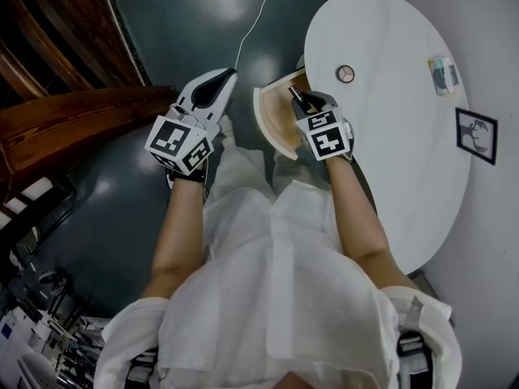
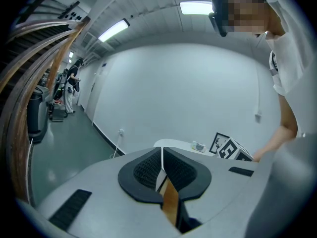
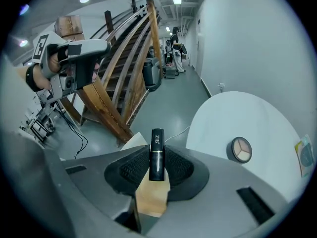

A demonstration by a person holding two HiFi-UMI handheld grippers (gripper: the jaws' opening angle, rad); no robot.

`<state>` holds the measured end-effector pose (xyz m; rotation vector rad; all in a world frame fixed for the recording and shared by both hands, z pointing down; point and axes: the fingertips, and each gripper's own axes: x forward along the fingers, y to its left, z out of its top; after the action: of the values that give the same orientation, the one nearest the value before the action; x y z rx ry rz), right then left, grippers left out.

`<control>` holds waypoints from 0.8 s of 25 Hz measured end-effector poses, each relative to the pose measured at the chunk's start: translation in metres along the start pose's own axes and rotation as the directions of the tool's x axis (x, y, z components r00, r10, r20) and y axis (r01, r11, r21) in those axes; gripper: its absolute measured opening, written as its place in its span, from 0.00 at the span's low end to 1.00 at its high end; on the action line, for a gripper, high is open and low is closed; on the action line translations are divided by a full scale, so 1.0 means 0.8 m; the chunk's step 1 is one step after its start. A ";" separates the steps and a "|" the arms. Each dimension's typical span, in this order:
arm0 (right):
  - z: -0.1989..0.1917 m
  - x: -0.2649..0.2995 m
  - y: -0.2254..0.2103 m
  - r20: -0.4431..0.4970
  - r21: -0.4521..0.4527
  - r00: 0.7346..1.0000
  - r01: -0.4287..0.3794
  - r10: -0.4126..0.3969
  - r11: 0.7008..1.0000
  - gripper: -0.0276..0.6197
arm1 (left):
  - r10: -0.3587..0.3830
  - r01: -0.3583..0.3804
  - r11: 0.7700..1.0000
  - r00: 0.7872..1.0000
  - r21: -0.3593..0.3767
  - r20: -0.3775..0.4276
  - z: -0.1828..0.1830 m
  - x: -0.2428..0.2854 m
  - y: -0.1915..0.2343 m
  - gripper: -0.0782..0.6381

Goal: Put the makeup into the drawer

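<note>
My right gripper [image 1: 298, 98] [image 3: 157, 166] is shut on a black lipstick tube [image 3: 157, 155] [image 1: 295, 94], which stands up between the pads. It hangs over the open wooden drawer [image 1: 277, 120] [image 3: 150, 201] at the near edge of the round white table [image 1: 389, 136]. A round eyeshadow compact [image 1: 345, 74] [image 3: 241, 149] lies on the tabletop beside the drawer. My left gripper [image 1: 227, 77] [image 2: 162, 163] sits left of the drawer over the floor, its pads closed together with nothing between them. The drawer's wood [image 2: 170, 202] shows below its jaws.
A small packet [image 1: 443, 75] and a framed deer picture [image 1: 476, 134] are at the table's far side. A wooden staircase [image 3: 124, 73] rises to the left. A white cable [image 1: 255, 23] runs across the dark green floor. The person's white clothing fills the lower head view.
</note>
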<state>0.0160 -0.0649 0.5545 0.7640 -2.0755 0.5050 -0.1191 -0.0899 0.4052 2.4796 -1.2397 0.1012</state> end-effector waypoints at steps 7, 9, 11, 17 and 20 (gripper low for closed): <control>-0.011 0.031 0.022 -0.016 0.029 1.000 -0.004 0.005 1.000 0.18 | -0.016 0.016 1.000 0.999 -0.010 -0.031 -0.015 -0.008 0.016 0.14; -0.016 0.042 0.026 -0.016 0.039 1.000 -0.002 0.003 0.999 0.18 | -0.028 0.027 1.000 0.999 -0.011 -0.039 -0.019 -0.006 0.019 0.14; -0.026 0.054 0.031 -0.028 0.041 1.000 -0.003 0.004 0.999 0.18 | -0.043 0.043 0.999 0.998 -0.009 -0.050 -0.023 -0.002 0.021 0.14; -0.067 0.101 0.038 -0.077 0.065 0.997 -0.015 0.020 0.998 0.18 | -0.080 0.079 0.997 0.993 -0.010 -0.082 -0.040 0.011 0.027 0.14; -0.083 0.128 0.037 -0.096 0.062 0.995 -0.015 0.021 0.998 0.18 | -0.090 0.089 0.996 0.991 -0.016 -0.096 -0.052 0.016 0.033 0.14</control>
<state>-0.0127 -0.0381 0.6736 0.7429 -1.9869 0.6061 -0.1278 -0.0996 0.4543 2.4846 -1.0850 0.1870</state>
